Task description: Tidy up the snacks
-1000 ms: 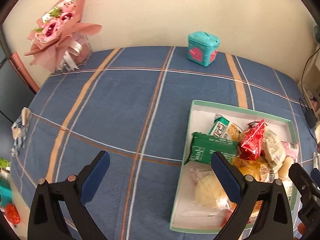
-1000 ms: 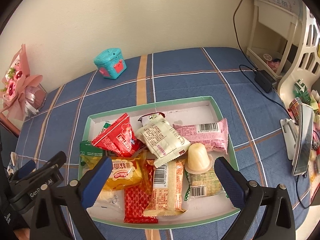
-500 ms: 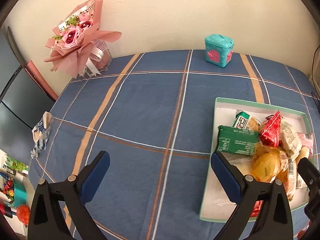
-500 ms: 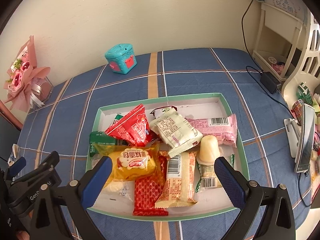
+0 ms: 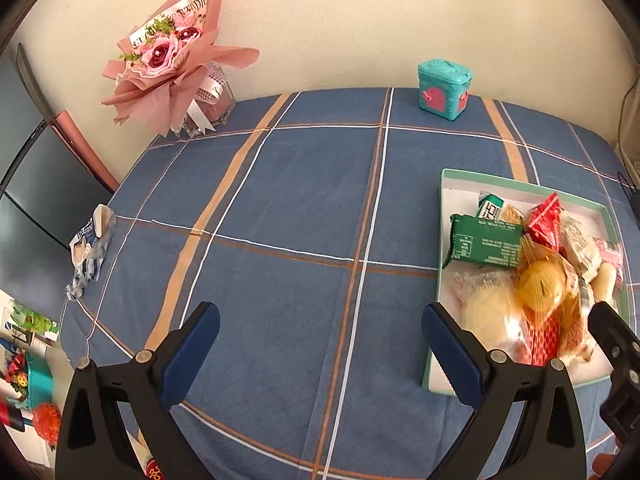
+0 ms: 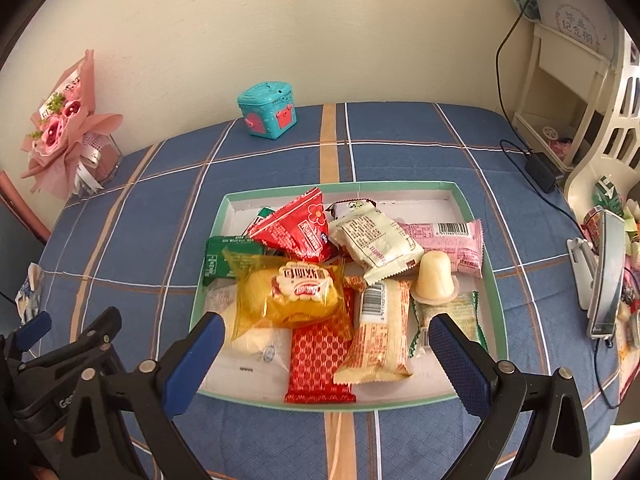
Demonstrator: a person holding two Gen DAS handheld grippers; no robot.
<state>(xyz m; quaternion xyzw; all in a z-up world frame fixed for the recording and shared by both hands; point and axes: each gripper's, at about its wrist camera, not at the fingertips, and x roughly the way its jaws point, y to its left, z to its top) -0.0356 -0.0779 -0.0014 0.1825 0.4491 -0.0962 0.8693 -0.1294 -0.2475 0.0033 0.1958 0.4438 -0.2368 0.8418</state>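
Observation:
A shallow white tray with a green rim [image 6: 472, 216] [image 5: 442, 196] holds a heap of snacks on the blue plaid tablecloth. On top lie a yellow bun packet [image 6: 294, 294], a red triangular packet [image 6: 300, 226], a green packet [image 6: 220, 260] [image 5: 484, 242], a beige wrapper [image 6: 376, 242], a pink bar [image 6: 448, 240], a jelly cup [image 6: 434, 278] and a red honeycomb packet [image 6: 320, 356]. My right gripper [image 6: 326, 340] hovers open over the tray's near edge, holding nothing. My left gripper [image 5: 320, 338] is open over bare cloth left of the tray.
A teal toy box [image 6: 268, 110] [image 5: 442, 90] stands near the wall. A pink flower bouquet [image 5: 172, 60] leans at the back left. A crumpled wrapper [image 5: 90, 246] lies at the table's left edge. A charger and cable [image 6: 542, 170] and a phone stand [image 6: 600, 280] sit right.
My left gripper has swung left, so the tray slid toward the right of its view. In the right wrist view the tray has grown larger and nearer. Both grippers stayed open.

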